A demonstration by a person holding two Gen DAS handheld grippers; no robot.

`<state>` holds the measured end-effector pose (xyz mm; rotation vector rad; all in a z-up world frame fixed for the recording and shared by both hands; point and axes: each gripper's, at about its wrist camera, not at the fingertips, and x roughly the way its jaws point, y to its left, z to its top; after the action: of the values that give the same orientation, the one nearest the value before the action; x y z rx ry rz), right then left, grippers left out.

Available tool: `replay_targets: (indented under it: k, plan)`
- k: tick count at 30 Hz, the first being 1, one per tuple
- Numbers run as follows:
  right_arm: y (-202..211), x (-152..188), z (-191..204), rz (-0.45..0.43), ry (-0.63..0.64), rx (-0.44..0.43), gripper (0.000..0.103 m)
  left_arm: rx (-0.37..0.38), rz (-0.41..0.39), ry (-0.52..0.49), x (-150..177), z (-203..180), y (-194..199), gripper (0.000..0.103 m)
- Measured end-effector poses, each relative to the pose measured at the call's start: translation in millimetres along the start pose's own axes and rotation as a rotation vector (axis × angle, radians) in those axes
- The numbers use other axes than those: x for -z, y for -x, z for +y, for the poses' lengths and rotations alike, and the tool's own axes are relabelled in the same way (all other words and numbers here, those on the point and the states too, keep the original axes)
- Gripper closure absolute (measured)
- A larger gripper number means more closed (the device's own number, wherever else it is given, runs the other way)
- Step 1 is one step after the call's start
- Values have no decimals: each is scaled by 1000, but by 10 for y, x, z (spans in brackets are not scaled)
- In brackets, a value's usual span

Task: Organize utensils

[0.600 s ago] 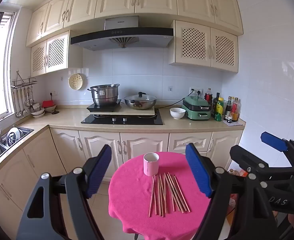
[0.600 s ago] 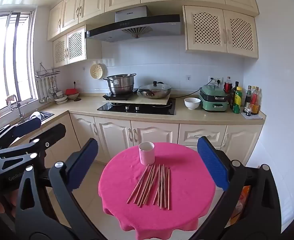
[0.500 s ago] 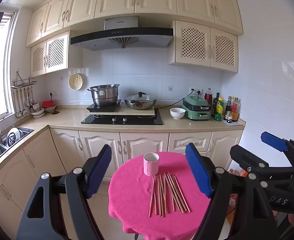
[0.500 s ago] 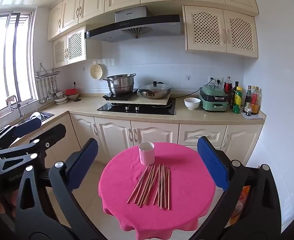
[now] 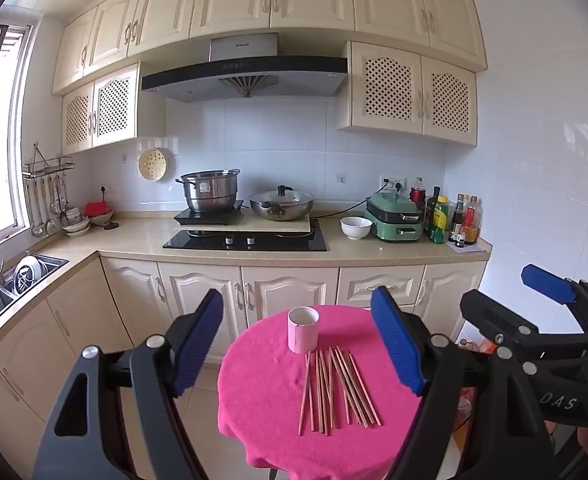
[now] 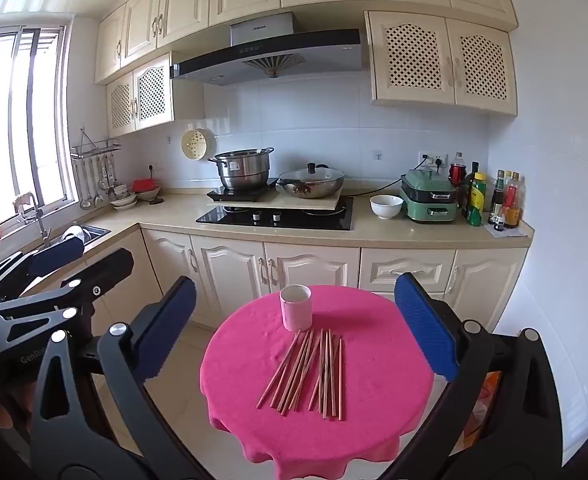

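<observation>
pink cloth covers a small round table (image 5: pixel 262 400) that stands ahead of both grippers, framed between their spread fingers. the left gripper (image 5: pixel 297 344) is wide apart with blue pads (image 5: pixel 393 344) and grips nothing. the right gripper (image 6: pixel 297 328) is likewise released, its pads (image 6: pixel 425 324) well clear of the table top. a pink cup (image 5: pixel 303 330) stands upright on the far part of the cloth, midway between the fingers in both views. wooden chopsticks (image 5: pixel 333 388) lie loose on the cloth just on the near side of the cup, fanned side by side with their far tips close to its base; whether any tip touches it cannot be told. in the left view the bundle lies nearer the right-hand finger; in the right view (image 6: pixel 309 368) it sits about midway. each gripper shows at the edge of the other's view, held off to the side of the table.
</observation>
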<state>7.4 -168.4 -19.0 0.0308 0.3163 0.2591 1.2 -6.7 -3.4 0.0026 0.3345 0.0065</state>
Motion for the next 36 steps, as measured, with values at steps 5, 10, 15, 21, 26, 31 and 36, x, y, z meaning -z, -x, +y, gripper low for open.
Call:
replay_targets:
  k: [5,10,15,21,26,31,36]
  plan:
    - [-11,-14,8,2,-2,-1,6,1,0,1,2,17,19,28]
    - [4,3,38,3,-3,-3,6,4,2,5,-48,100,45,28]
    - [-20,-12,98,4,-4,-3,6,3,2,4,-39,94,40,28]
    - [-49,46,65,4,-5,-6,6,3,2,4,-37,89,35,28]
    - [-43,59,49,4,-6,-6,6,2,3,4,-39,87,34,28]
    - [-51,54,63,5,-6,-6,6,2,3,5,-43,136,29,28]
    - [-69,62,95,8,-7,-10,6,2,3,5,-41,156,19,28]
